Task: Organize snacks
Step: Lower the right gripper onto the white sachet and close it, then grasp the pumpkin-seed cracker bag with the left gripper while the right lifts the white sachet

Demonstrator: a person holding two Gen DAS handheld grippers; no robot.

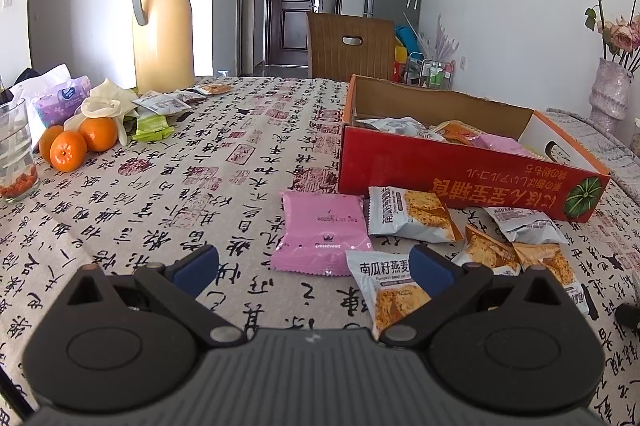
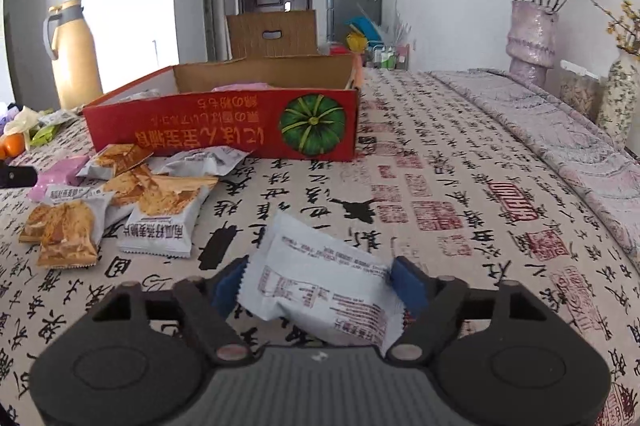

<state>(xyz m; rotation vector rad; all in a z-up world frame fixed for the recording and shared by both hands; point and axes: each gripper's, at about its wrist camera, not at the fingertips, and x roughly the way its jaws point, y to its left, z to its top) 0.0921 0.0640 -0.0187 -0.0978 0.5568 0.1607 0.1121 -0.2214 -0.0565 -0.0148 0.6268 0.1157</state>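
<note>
Between right claw [image 2: 316, 280] pads: white snack packet [image 2: 316, 282], gripped. Left claw [image 1: 314, 266] wide, pink packet [image 1: 322, 232] just ahead.

Desk covering [image 1: 208, 162]: beige cloth printed with black calligraphy and red seal stamps. Open cardboard box [image 1: 452, 170]: red outer wall, yellow lettering, green pumpkin picture, brown inside. Flat snack packet [image 1: 322, 238]: pink. Three round fruits [image 1: 80, 142]: orange. Tall jug [image 1: 162, 26]: cream, grey handle.

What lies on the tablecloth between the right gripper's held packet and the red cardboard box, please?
In the right wrist view, only bare calligraphy tablecloth separates the white snack packet from the red cardboard box; loose packets lie leftward.
</note>
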